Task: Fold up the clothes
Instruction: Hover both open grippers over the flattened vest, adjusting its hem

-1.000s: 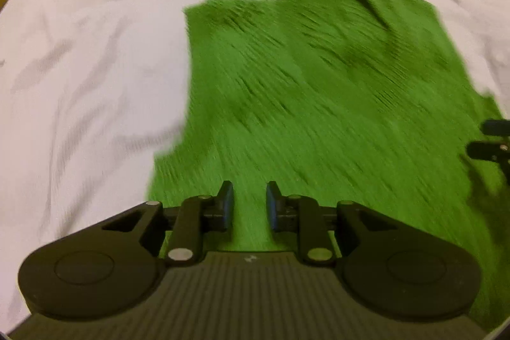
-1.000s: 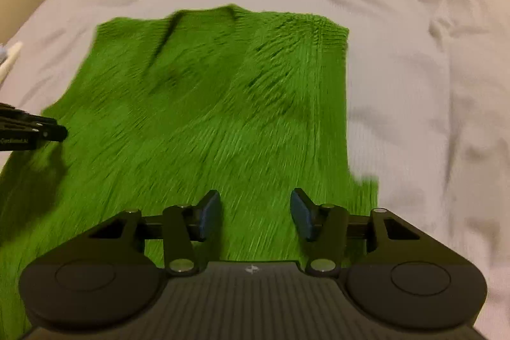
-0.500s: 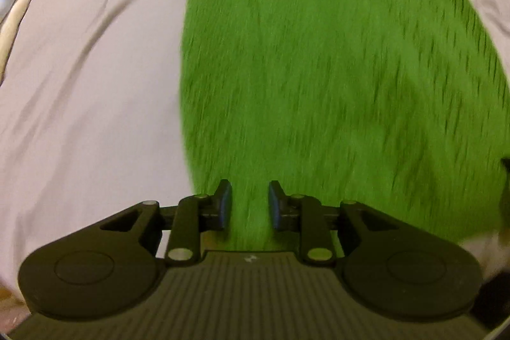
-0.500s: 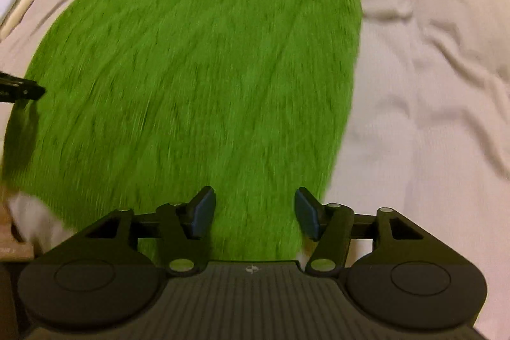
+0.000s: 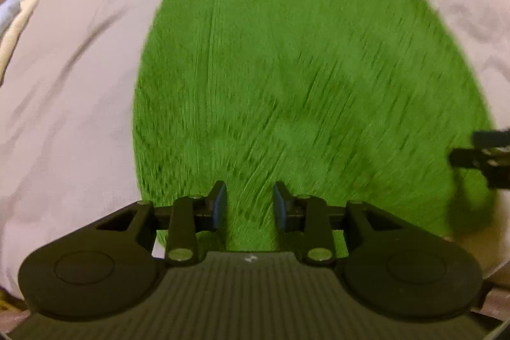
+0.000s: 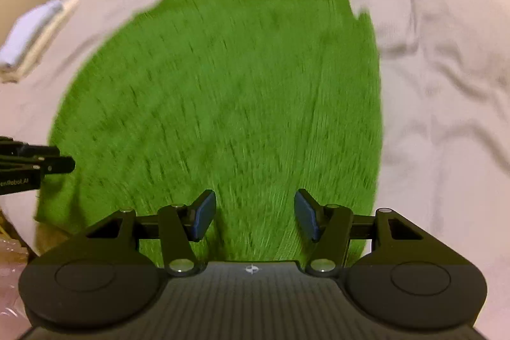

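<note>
Left wrist view looks steeply down on a green knitted garment spread flat on a pale bedsheet. The garment's long axis runs away from the camera: its neckline end lies at the far top of the picture and its hem end lies near, under the tool. The knit ribs run roughly along that same line. The picture is blurred, so finer detail of the neckline cannot be made out.

The left gripper hangs over the near hem, a little left of the garment's middle. Its 2 blue-padded jaws stand a modest gap apart and have just been opening; only green knit lying flat shows in the gap, and the pads grip nothing. At the right edge of this view the right gripper pokes in over the garment's right hem corner.

Right wrist view shows the same layout, neckline far, hem near. The right gripper stands with its jaws clearly wider apart than the left's, nothing between the pads, above the hem toward the garment's right edge. The left gripper enters from the left, over the left hem corner. Folded white cloth lies on the sheet, well apart from the garment, at the far left.
</note>
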Demonstrator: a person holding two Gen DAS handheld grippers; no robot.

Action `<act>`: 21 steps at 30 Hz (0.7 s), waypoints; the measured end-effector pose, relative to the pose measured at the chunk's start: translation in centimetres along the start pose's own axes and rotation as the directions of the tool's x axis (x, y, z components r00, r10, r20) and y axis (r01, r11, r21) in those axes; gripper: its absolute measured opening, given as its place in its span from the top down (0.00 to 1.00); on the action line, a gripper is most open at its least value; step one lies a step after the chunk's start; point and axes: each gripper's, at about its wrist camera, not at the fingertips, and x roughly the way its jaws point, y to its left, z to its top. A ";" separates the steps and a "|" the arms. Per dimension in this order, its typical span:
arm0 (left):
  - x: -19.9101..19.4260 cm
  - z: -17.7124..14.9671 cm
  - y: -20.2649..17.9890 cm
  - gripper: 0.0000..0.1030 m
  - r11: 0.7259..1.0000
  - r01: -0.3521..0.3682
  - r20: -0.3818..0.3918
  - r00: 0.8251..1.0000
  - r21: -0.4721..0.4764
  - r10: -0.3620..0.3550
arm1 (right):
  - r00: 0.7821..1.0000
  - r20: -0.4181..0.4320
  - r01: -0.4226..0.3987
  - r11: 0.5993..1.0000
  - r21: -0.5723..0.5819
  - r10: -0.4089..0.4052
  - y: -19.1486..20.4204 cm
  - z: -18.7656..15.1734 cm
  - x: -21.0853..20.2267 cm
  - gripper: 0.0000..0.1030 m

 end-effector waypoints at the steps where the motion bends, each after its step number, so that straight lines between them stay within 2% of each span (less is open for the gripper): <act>1: 0.5 -0.5 0.1 0.73 1.000 -0.021 -0.028 0.999 0.009 0.022 | 1.000 -0.019 0.007 1.000 0.024 -0.006 -0.1 -1.1 0.3 0.45; 2: 0.7 -1.2 0.4 0.72 0.999 -0.032 -0.047 0.998 0.018 0.032 | 0.999 -0.032 0.012 0.999 0.046 -0.011 -0.2 -2.3 0.3 0.44; 6: -0.8 -3.3 2.2 0.72 1.000 0.001 -0.095 0.996 0.008 0.000 | 0.996 -0.078 0.054 0.994 0.095 -0.046 0.4 -6.1 -1.2 0.44; 9: -2.5 -3.4 3.5 0.72 1.000 -0.027 -0.136 0.990 -0.014 0.025 | 0.990 -0.108 0.111 0.979 0.173 -0.093 1.4 -7.2 -2.6 0.42; 12: -5.5 -2.4 4.6 0.68 0.999 -0.042 -0.092 0.995 0.010 0.043 | 0.987 -0.078 0.157 0.953 0.259 -0.142 2.9 -7.6 -5.1 0.36; 14: -7.8 -1.5 5.0 0.61 0.999 -0.040 -0.033 0.999 0.034 0.041 | 0.987 -0.018 0.160 0.944 0.287 -0.162 4.4 -7.3 -7.3 0.19; 17: -11.0 -0.7 5.6 0.53 0.998 -0.029 0.030 0.999 0.047 0.027 | 0.980 0.065 0.160 0.935 0.318 -0.190 6.8 -6.6 -10.4 0.14; 21: -14.6 -0.5 6.2 0.51 0.999 0.005 0.056 0.998 0.039 -0.007 | 0.974 0.116 0.146 0.934 0.325 -0.193 9.2 -5.6 -13.2 0.13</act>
